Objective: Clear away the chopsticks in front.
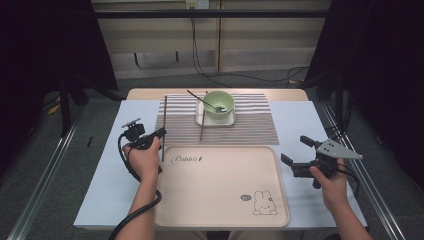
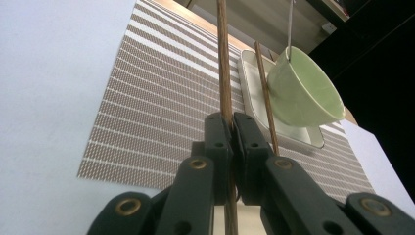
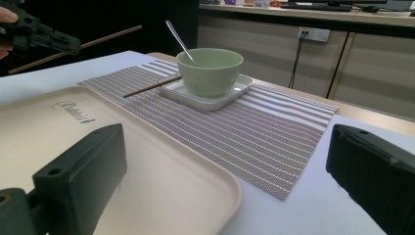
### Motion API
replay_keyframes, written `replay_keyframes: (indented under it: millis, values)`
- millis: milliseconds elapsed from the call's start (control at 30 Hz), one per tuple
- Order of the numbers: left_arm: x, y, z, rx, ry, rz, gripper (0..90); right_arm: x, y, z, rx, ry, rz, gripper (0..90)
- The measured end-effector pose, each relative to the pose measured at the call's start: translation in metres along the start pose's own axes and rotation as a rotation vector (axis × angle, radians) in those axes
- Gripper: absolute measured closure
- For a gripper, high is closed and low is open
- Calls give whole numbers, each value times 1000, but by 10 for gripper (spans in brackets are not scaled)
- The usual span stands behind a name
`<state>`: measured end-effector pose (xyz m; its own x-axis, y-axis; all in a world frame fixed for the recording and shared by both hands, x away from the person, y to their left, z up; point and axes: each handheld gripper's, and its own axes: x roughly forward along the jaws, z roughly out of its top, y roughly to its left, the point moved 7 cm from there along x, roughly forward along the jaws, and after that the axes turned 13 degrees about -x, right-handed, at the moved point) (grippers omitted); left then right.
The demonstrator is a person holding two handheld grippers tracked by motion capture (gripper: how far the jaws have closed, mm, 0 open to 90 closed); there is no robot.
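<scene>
Chopstick (image 2: 224, 73) is pinched tight in the left gripper (image 1: 161, 132), sticking out ahead of the jaws over the striped placemat's (image 1: 250, 127) left edge. Its twin, the second chopstick (image 1: 202, 125), lies on the mat, leaning against the white dish (image 1: 216, 120). Right gripper (image 1: 295, 154) hangs wide open, nothing in it, just right of the beige tray (image 1: 220, 190). Green bowl (image 1: 219, 104) sits on that dish with a spoon (image 1: 202, 101) in it.

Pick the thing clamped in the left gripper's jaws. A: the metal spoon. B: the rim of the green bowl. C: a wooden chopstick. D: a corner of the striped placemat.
C: in the left gripper view, the left gripper has its jaws closed on a wooden chopstick.
</scene>
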<state>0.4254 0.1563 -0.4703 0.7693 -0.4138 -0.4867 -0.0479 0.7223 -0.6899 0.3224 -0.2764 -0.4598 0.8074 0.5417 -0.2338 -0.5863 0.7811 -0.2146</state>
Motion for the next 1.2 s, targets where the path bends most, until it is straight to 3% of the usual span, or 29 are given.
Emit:
replay_keyframes:
  millis: [233,500,867,967,1067,1133,1200]
  values:
    - [-12,4,-7,-6,8,-22,860,1,1,1,-4,-3,7,14]
    - [-23,11,-16,7,22,-15,860,1,1,1,-2,-1,3,13]
    - [-42,19,-31,-37,12,-39,859,3,1,1,-10,0,9,13]
    - [-47,19,-35,-14,12,-35,859,4,2,1,-6,1,7,14]
    - [-50,17,-38,-25,6,-45,859,4,2,2,-7,-2,11,15]
    - [-52,19,-40,19,17,-37,859,5,1,2,-10,-5,13,15]
    - [-54,19,-43,17,16,-38,859,5,1,2,-7,-6,10,15]
